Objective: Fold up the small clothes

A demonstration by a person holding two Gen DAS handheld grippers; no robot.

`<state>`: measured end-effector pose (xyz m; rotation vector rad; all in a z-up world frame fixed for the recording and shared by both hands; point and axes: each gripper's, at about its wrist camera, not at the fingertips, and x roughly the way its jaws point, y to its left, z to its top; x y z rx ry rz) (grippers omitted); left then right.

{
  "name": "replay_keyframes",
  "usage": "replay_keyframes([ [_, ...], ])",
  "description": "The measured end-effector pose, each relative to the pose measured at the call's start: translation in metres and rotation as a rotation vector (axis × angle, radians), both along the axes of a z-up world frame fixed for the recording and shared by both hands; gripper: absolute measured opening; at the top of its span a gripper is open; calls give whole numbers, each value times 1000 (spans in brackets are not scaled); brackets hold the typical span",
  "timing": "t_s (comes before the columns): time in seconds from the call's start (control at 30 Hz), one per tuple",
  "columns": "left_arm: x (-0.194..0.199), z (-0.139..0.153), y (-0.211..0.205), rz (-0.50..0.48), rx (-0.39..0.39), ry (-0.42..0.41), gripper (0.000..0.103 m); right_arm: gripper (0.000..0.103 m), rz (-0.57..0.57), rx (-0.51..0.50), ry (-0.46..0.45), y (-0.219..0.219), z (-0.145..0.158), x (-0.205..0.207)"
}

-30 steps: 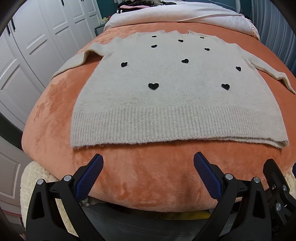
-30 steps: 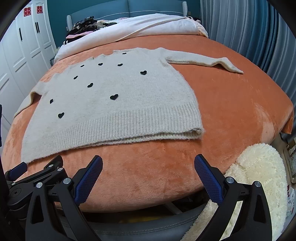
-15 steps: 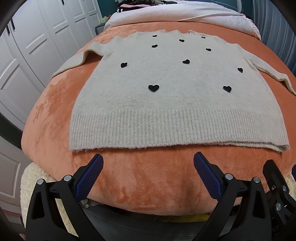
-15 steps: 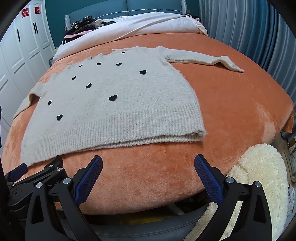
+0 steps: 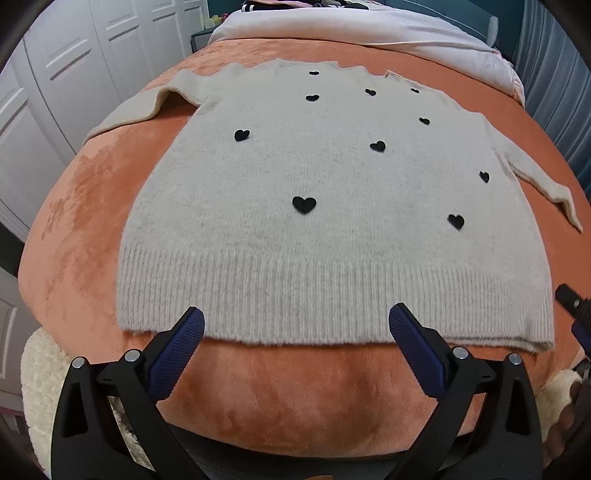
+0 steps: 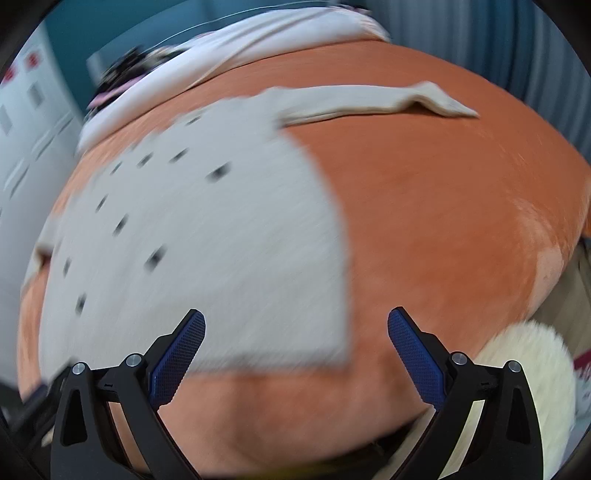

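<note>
No brand tag or readable label on the sweater (image 5: 332,221) from here; the only markings are small black hearts (image 5: 304,204) scattered across the cream knit. Over on the white wardrobe doors (image 6: 26,122), the right view catches red marks up high, too blurred to read.

My left gripper (image 5: 295,332) has its jaws spread wide, nothing between them, tips over the ribbed hem (image 5: 332,295) near its left corner. My right gripper (image 6: 295,334) is wide as well and empty, tips over the hem's right end, that whole view smeared with blur.

The sweater lies flat, front up, on the bed, on an orange plush blanket (image 5: 277,398). Left sleeve (image 5: 147,107) trails off toward the wardrobe side, right sleeve (image 6: 373,101) stretches out across the orange.

Beyond the collar, a pale pink cover (image 5: 369,26) bunches at the head of the bed with dark clothes piled behind it. Teal wall back there, blue-grey curtains (image 6: 491,37) on the right. A fluffy cream rug (image 6: 524,373) sits below the bed's edge.
</note>
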<state>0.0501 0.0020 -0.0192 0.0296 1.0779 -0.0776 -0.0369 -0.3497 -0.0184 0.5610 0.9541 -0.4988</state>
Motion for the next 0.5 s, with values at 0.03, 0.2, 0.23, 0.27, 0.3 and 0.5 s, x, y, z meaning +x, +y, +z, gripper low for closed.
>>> replay_keyframes([
  [0.03, 6, 1, 2, 4, -2, -5, 98, 98, -55, 24, 0, -29, -2, 6],
  [0.2, 31, 2, 13, 34, -24, -4, 98, 98, -328, 157, -83, -189, -16, 47],
  [0.23, 37, 1, 16, 44, -44, 7, 98, 98, -363, 168, -78, -213, -20, 57],
  [0.27, 42, 1, 17, 54, -51, 13, 98, 98, -399, 185, -87, -238, -24, 68],
  [0.3, 47, 0, 18, 62, -52, 16, 98, 98, -418, 214, -111, -257, -29, 78],
  [0.5, 76, -4, 17, 73, -18, 7, 97, 95, -587, 309, -181, -318, -61, 119],
])
